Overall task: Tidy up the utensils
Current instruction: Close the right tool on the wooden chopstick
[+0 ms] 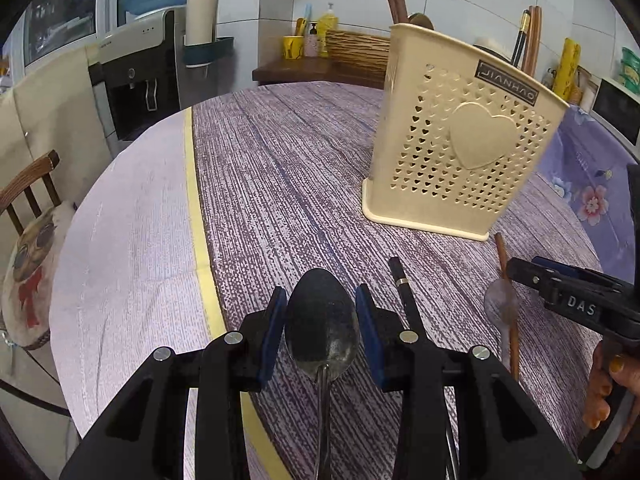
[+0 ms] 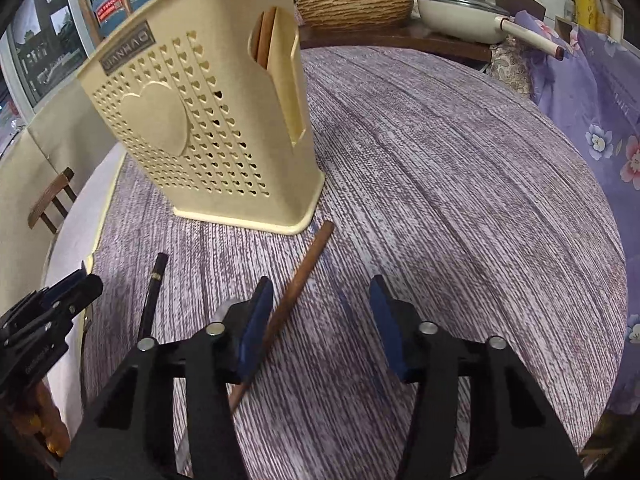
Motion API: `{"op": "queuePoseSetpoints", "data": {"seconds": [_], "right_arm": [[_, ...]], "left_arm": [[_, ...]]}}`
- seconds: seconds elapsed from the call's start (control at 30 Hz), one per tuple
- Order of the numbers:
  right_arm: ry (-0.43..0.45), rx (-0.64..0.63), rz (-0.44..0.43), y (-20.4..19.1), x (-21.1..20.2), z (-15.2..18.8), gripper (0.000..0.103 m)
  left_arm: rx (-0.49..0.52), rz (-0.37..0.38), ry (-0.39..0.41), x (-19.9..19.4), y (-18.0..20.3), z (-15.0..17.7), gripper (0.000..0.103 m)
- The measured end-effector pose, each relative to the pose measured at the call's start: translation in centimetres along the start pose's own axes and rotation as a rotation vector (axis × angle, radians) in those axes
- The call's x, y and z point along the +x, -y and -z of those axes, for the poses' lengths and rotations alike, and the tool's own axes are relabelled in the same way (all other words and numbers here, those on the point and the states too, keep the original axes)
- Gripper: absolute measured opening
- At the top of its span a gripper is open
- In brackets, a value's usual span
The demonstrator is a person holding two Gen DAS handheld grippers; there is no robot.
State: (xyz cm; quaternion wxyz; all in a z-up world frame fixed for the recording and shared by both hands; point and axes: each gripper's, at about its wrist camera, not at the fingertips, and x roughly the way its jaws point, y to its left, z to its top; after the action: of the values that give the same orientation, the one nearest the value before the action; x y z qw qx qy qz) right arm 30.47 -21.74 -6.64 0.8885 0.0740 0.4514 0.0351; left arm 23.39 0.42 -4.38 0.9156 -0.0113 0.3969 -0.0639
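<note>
Left tongs (image 1: pixel 321 322): holding the spoon (image 1: pixel 321 320), bowl forward.
Right tongs (image 2: pixel 320 328): half-wide, astride the brown chopstick (image 2: pixel 298 284), which points at the holder (image 2: pixel 208 128).

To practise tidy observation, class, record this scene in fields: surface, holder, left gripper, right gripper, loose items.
surface: table, purple-grey cloth
holder: cream, upright, heart holes; chopsticks in side pocket
left gripper: jaws shut on spoon bowl
right gripper: jaws open around brown chopstick lying on table
loose items: black chopstick lying in front of holder
</note>
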Motion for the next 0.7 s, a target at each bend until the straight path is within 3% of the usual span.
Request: {"op": "queuePoseSetpoints", "data": {"seconds": [0.2, 0.3, 0.47, 0.7], "right_arm": [[-0.008, -0.04, 0.055, -1.3, 0.7, -0.4, 0.041], [0.002, -0.085, 0.087, -1.7, 0.7, -0.3, 0.031], [-0.005, -0.102, 0.06, -0.9, 0.5, -0.4, 0.017], [-0.023, -0.126, 0.012, -0.1, 0.9, -1.4, 0.014]], "left_arm": [[0.015, -0.047, -0.016, 0.8, 0.5, 0.1, 0.036], [0.019, -0.066, -0.033, 1.2, 0.5, 0.2, 0.036], [0.019, -0.077, -0.06, 1.8, 0.4, 0.1, 0.036], [0.029, -0.09, -0.088, 2.3, 0.4, 0.1, 0.043]]}}
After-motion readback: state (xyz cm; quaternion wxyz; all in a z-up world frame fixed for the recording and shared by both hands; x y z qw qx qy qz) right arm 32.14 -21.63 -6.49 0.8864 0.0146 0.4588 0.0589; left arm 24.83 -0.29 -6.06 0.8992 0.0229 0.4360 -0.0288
